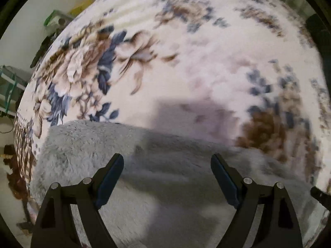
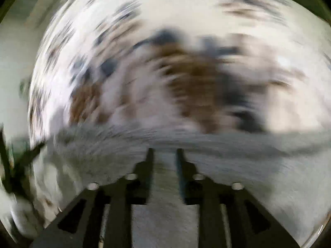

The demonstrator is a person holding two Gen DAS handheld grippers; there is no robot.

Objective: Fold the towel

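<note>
A grey fluffy towel [image 1: 82,144] lies flat on a floral blanket and fills the lower half of the left wrist view. My left gripper [image 1: 167,157] hovers over it, open wide, with nothing between its blue-padded fingers [image 1: 111,175]. The right wrist view is heavily motion-blurred. There the same towel [image 2: 258,144] spreads across the lower part, and my right gripper [image 2: 165,150] has its fingers drawn close together with grey towel fabric filling the narrow gap between them.
The cream blanket [image 1: 186,51] with brown and blue flowers covers the bed beyond the towel [image 2: 289,72]. At far left, past the bed's edge, are a white wall, green and yellow clutter [image 1: 60,18] and a teal-framed rack [image 1: 8,86].
</note>
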